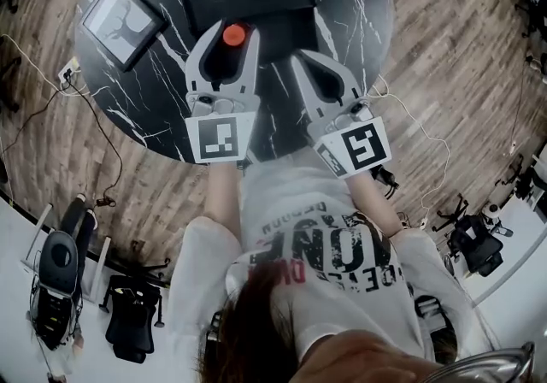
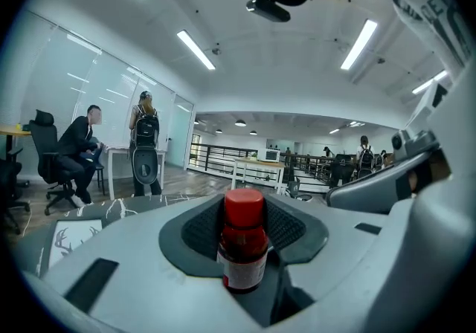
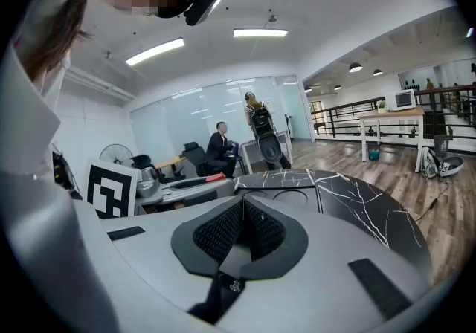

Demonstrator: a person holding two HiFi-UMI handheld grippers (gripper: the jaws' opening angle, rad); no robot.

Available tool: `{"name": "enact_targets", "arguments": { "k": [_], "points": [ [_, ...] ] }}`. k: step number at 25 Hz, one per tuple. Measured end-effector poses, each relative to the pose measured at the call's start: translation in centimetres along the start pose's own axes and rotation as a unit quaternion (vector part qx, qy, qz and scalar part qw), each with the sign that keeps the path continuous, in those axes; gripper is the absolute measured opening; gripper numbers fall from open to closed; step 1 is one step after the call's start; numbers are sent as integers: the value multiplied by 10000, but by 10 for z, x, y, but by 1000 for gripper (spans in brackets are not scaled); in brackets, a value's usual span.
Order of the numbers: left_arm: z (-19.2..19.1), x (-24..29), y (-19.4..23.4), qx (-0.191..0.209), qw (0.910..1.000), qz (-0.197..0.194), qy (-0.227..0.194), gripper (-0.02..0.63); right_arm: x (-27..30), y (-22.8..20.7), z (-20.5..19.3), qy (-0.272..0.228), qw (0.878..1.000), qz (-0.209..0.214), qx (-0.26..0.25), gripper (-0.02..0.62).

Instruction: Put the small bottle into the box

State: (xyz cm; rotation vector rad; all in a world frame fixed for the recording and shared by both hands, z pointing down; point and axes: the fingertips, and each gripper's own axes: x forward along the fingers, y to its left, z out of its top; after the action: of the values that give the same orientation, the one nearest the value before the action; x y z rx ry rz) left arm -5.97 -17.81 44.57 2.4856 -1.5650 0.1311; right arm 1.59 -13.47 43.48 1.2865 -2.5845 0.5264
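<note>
One small bottle [image 2: 242, 238] between left tool [image 1: 231, 38] jaws

- Round black marble table [image 1: 137, 99]: straight ahead of you at twelve o'clock, white-veined.
- Framed print [image 1: 121, 22]: lies flat at the table's ten o'clock edge.
- Wood floor [image 1: 461, 48]: all round the table.
- White cable [image 1: 432, 135]: trails over the floor at your two o'clock.
- Office chair [image 1: 58, 274]: at your nine o'clock.
- Seated person [image 2: 78, 149] and standing person [image 2: 145, 149]: at a far desk.
</note>
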Motion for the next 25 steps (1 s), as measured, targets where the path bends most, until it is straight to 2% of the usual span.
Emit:
{"name": "enact_targets", "arguments": {
  "k": [16,25],
  "points": [
    [-40,11,1,-86,9996,56,275,150,7,-7,-24,350,9993,-46,94,2],
    [-64,15,-4,13,9975,1,706,150,10,-9,-30,440,9989,-98,136,2]
  ]
}}
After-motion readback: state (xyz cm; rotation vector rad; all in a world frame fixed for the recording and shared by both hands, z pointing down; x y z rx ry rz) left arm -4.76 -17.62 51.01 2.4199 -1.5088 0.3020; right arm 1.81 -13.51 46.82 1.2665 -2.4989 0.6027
